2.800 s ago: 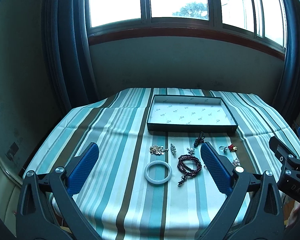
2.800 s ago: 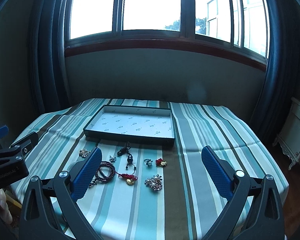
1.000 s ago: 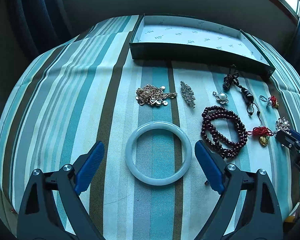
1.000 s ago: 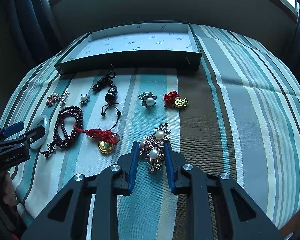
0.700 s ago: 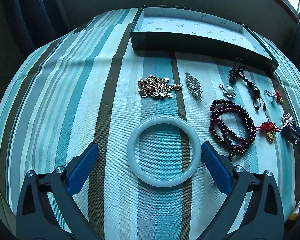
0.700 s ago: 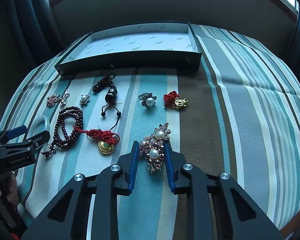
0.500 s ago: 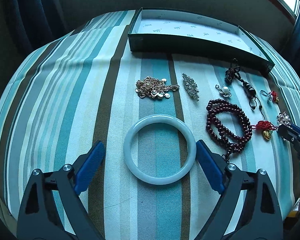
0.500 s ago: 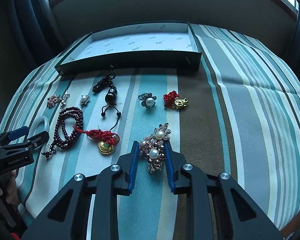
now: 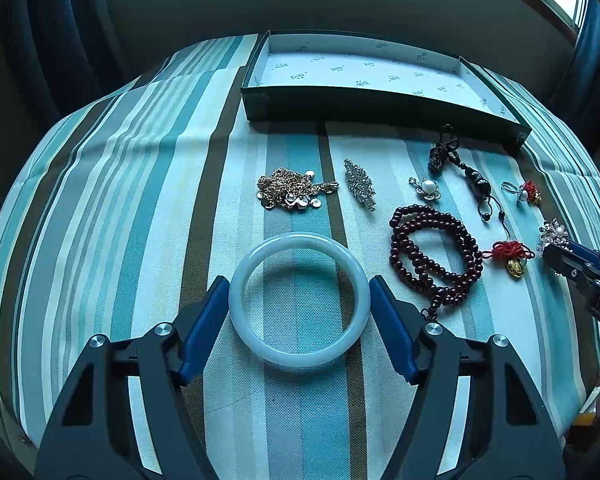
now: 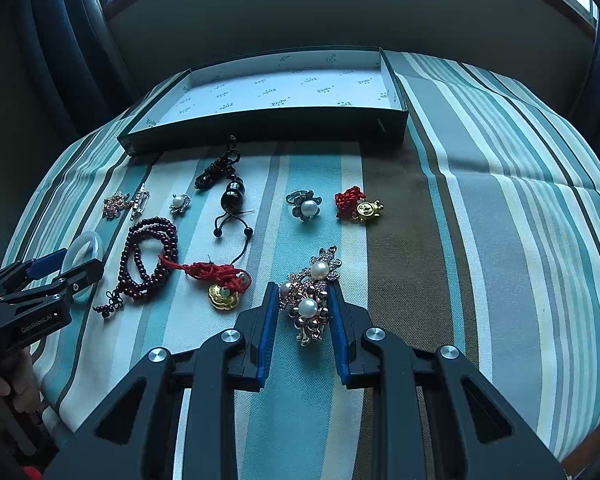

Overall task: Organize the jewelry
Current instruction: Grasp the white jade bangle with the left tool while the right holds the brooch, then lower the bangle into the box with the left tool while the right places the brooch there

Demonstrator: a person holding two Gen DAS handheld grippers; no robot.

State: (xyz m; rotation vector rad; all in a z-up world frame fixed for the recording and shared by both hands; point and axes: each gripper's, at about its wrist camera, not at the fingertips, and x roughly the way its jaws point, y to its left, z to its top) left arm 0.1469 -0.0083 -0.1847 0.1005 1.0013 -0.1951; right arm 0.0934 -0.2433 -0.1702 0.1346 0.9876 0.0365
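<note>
left gripper (image 9: 299, 300) jaws just closed in onto jade bangle (image 9: 299, 299), pads at both rims, bangle flat on striped cloth (image 9: 100, 200). right gripper (image 10: 302, 312) clamped narrow on pearl brooch (image 10: 309, 296). risk: smooth bangle squirting out, hitting bead bracelet (image 9: 434, 256) beside right jaw. box (image 9: 380, 106) ahead, empty.

Left gripper (image 9: 299, 300) closing around the pale bangle (image 9: 299, 300)

Its blue pads (image 9: 204, 330) are sitting at the bangle's two outer sides, touching or nearly so, on the striped cloth (image 9: 100, 220). Dark red beads (image 9: 434, 256) are lying just right of it, a gold chain (image 9: 290, 194) beyond, the open box (image 9: 380, 106) farther back.
</note>
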